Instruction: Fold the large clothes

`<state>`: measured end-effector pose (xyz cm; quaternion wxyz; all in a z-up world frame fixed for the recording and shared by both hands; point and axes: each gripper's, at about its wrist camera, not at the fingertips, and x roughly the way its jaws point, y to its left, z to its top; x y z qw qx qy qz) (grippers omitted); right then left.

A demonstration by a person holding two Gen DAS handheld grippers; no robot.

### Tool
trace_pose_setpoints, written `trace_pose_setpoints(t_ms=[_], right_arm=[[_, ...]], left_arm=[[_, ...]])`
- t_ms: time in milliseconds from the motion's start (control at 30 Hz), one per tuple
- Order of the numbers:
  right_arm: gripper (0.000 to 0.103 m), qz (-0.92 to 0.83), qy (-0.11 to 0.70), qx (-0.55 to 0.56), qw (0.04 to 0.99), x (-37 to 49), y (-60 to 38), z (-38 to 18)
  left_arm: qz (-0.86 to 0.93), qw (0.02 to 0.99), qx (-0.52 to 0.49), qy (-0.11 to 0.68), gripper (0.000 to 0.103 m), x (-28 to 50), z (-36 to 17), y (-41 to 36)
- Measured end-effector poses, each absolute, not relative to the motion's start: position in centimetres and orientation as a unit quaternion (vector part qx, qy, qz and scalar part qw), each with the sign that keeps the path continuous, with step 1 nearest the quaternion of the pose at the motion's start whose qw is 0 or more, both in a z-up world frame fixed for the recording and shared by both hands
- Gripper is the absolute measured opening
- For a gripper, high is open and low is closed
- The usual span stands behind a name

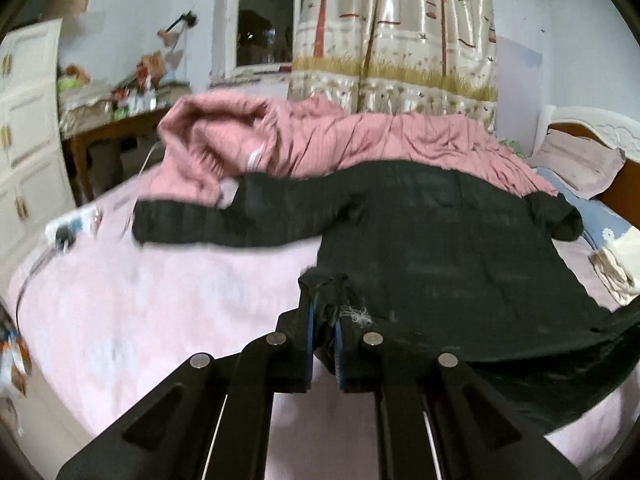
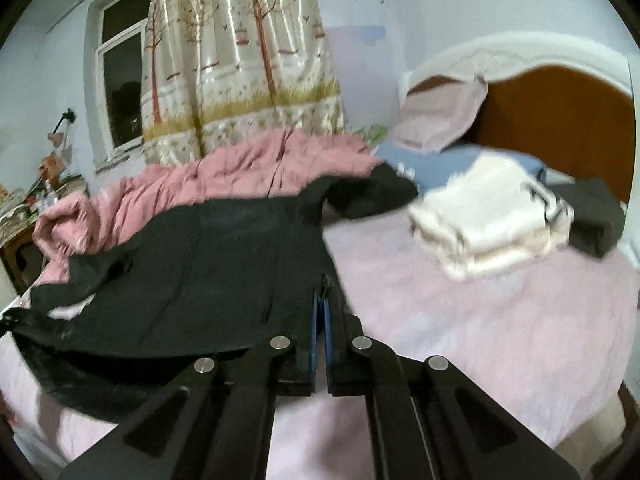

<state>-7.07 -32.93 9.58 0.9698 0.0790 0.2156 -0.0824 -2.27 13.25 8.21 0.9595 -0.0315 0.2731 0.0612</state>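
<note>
Garment: a large black top (image 1: 440, 240) lies spread on the pink bed sheet (image 1: 160, 300), its hem toward the cameras and its collar end toward the far side of the bed.
Sleeves: in the left wrist view one sleeve (image 1: 208, 224) stretches out flat to the left; the other sleeve (image 1: 560, 216) is bunched at the far right.
Left gripper (image 1: 325, 308): its jaws are pressed together on the hem corner of the black top, with a bunch of cloth and a frayed white thread patch (image 1: 358, 316) right at the fingers.
Right gripper (image 2: 321, 304): its jaws are pinched together on the opposite hem corner of the black top (image 2: 208, 264), the cloth's edge caught between the blue pads.
Behind the garment: a crumpled pink quilt (image 1: 360, 140) runs along the far edge of the bed, touching the collar end and partly under it.
Beside the garment: a folded white stack (image 2: 488, 220) sits on the sheet well to the right, with a folded dark piece (image 2: 596, 220) just beside it.
Head of bed: a pink pillow (image 2: 440, 116) leans on the headboard (image 2: 560, 108), above a blue pillow (image 2: 440, 160).
On the sheet, left: a white power strip (image 1: 70, 228), blurred, near the outstretched sleeve's end.
Room: a tree-print curtain (image 1: 396, 32) beside a dark window (image 1: 268, 20), a cluttered wooden table (image 1: 116, 120) and a white cabinet (image 1: 28, 128).
</note>
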Motion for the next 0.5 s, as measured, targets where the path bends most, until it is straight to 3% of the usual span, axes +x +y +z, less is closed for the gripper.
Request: trace_pose_setpoints(t_ms=[100,267,500], right_arm=[[0.003,-0.103,0.232,0.064,0.965,-0.3,-33.5,10.5],[0.003,-0.13,0.314,0.045,0.939,10.6,-33.6,5.8],[0.003,-0.134,0.373,0.046,0.917,14.6,-34.3,-0.7]], left_arm=[[0.073,0.953,0.007,0.294,0.008,4.0,8.3,12.0],[0.086,0.913,0.032,0.396,0.009,14.2,2.0,11.4],[0.101,0.897,0.037,0.429,0.018,17.0,-3.4,11.5]])
